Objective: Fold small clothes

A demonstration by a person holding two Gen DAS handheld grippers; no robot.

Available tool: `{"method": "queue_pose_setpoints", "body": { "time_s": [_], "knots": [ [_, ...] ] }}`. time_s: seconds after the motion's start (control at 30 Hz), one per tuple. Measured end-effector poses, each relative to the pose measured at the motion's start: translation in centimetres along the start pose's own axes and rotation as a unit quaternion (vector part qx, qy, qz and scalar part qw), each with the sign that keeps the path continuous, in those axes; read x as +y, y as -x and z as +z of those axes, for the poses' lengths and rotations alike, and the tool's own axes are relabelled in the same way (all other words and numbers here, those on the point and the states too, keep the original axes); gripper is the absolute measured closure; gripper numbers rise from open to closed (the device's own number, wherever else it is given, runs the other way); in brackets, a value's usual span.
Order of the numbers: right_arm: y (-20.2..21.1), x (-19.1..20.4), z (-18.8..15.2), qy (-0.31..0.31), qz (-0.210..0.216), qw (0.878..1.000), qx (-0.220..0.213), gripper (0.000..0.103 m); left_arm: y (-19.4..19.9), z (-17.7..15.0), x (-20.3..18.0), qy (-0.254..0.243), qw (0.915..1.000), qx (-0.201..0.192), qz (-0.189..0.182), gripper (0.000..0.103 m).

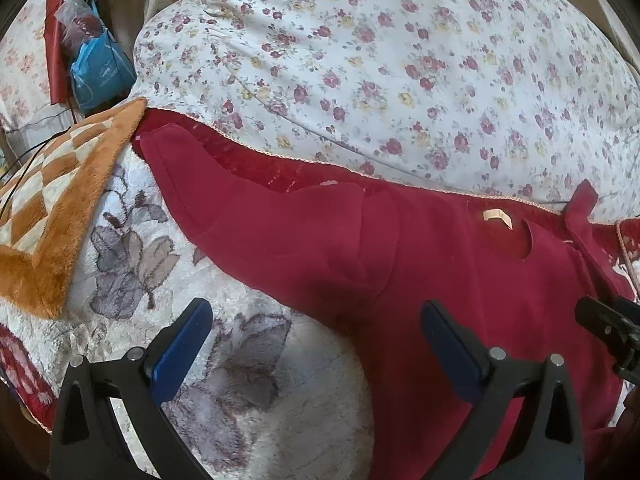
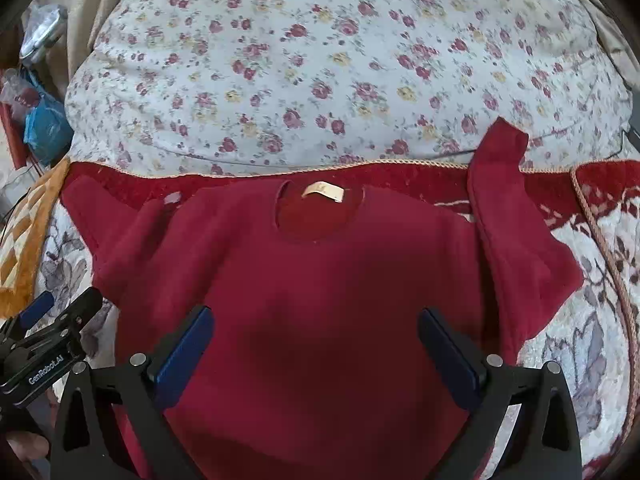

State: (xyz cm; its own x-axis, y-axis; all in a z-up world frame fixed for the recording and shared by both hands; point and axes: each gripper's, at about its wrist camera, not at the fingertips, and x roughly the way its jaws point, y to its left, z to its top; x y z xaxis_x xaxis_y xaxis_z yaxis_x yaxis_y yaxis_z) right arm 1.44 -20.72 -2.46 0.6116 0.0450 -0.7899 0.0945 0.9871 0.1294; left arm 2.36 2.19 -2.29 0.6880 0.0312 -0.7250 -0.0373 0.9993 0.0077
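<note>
A small dark red sweater lies flat on the bed, neck away from me, with a beige label inside the collar. Its left sleeve spreads out to the left; its right sleeve points up toward the pillow. My right gripper is open and empty, hovering over the sweater's body. My left gripper is open and empty, over the sweater's left edge below the left sleeve. The left gripper also shows in the right wrist view, and the right gripper shows at the edge of the left wrist view.
A big floral quilt or pillow lies just behind the sweater. The bed cover is cream with grey flowers and a red border. An orange checked blanket lies at the left. A blue bag and clutter sit at the far left.
</note>
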Motion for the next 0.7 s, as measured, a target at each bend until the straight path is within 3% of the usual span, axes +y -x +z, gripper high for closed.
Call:
{"method": "queue_pose_setpoints", "body": {
  "time_s": [0.33, 0.7],
  "knots": [
    [-1.7, -1.3, -0.4, -0.012, -0.012, 1.0, 0.007, 0.0, -1.0, 0.2, -0.3, 0.009, 0.9998, 0.018, -0.005, 0.0],
    [-2.2, -0.7, -1.1, 0.012, -0.02, 1.0, 0.007, 0.0, -1.4, 0.0, -0.4, 0.001, 1.0, 0.006, -0.002, 0.0]
  ]
}}
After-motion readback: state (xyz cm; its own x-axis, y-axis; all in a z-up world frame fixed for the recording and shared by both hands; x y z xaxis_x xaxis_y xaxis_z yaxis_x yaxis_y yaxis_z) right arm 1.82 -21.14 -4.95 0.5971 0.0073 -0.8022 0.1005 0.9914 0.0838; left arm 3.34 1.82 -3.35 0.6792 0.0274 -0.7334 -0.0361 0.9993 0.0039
